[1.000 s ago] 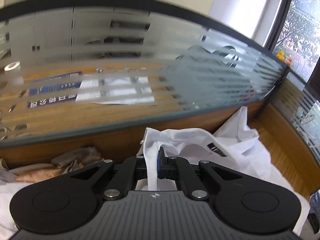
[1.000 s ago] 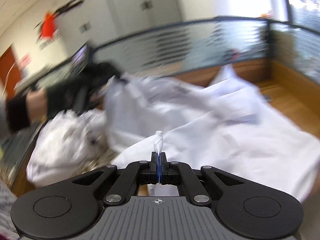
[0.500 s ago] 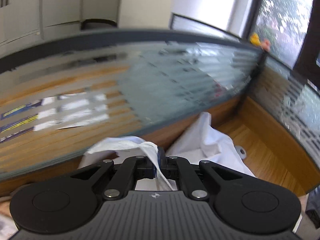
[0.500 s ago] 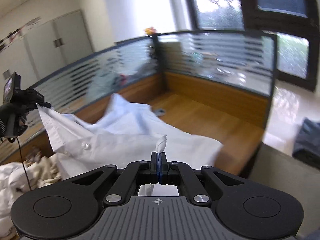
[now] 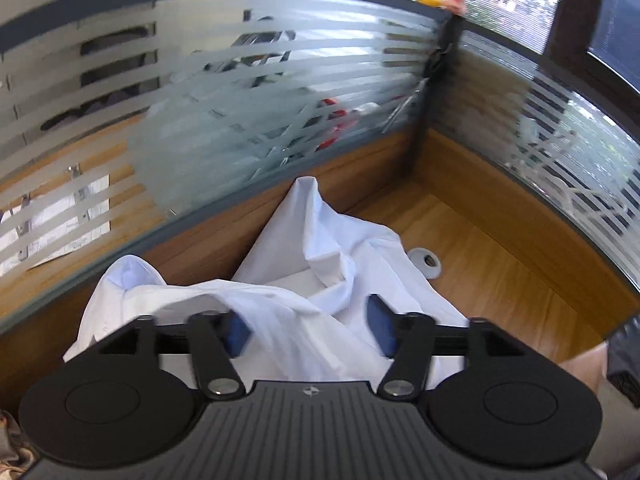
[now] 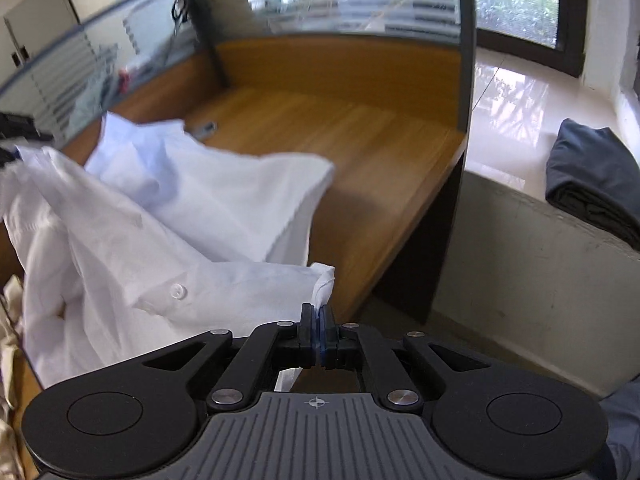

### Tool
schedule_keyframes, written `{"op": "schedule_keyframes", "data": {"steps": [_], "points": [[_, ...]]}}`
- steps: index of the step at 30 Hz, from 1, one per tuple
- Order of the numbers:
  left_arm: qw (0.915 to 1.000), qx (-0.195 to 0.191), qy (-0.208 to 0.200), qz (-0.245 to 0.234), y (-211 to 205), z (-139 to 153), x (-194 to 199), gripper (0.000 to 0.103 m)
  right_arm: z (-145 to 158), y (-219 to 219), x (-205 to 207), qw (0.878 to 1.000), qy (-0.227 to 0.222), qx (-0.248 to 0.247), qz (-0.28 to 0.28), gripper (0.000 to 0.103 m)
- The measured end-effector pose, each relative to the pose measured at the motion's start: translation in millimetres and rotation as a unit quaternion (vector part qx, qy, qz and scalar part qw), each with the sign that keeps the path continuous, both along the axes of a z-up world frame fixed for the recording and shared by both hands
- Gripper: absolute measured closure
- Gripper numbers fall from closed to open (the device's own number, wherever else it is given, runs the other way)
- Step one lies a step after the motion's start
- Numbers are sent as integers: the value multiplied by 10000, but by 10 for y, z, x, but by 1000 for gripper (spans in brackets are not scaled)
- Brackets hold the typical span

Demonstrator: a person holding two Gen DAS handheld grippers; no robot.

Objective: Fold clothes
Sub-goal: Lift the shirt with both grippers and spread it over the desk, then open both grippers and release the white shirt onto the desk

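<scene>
Here, a white shirt [image 5: 320, 264] lies crumpled on the wooden desk [image 5: 500, 264] ahead of both grippers. The left gripper [image 5: 308, 330] is opening wide, cloth loose between its pads. The right gripper [image 6: 318, 324] is just beginning to part, a shirt corner still between its pads.

Ahead of left gripper [image 5: 308, 330]: white shirt [image 5: 320, 248] heaped on the desk [image 5: 500, 264], cloth lying between its opening jaws
Beyond the shirt: wood panel and frosted glass partition [image 5: 248, 92] wall off the far side
Right of left gripper: bare desk, only a cable grommet [image 5: 426, 261] just beside the shirt
Right gripper [image 6: 318, 320]: jaws opening, shirt corner between them
Ahead of right gripper: open wood up to the corner partition
Right of it: desk edge, then a ledge with dark folded cloth [image 6: 596, 176]
</scene>
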State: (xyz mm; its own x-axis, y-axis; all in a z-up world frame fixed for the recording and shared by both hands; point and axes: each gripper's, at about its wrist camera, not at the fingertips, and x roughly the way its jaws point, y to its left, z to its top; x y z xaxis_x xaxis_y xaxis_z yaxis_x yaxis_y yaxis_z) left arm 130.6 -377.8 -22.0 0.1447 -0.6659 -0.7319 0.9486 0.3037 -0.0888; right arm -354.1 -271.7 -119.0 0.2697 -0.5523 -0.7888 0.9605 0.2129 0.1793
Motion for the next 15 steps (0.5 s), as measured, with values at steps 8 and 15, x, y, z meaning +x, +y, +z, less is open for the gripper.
{"op": "schedule_keyframes", "data": {"steps": [8, 15], "points": [[9976, 111, 49, -676, 699, 355, 135, 12, 182, 151, 69, 9996, 130, -146, 185, 83], [9977, 196, 39, -655, 1136, 292, 182, 12, 285, 427, 234, 9986, -127, -50, 520, 82]]}}
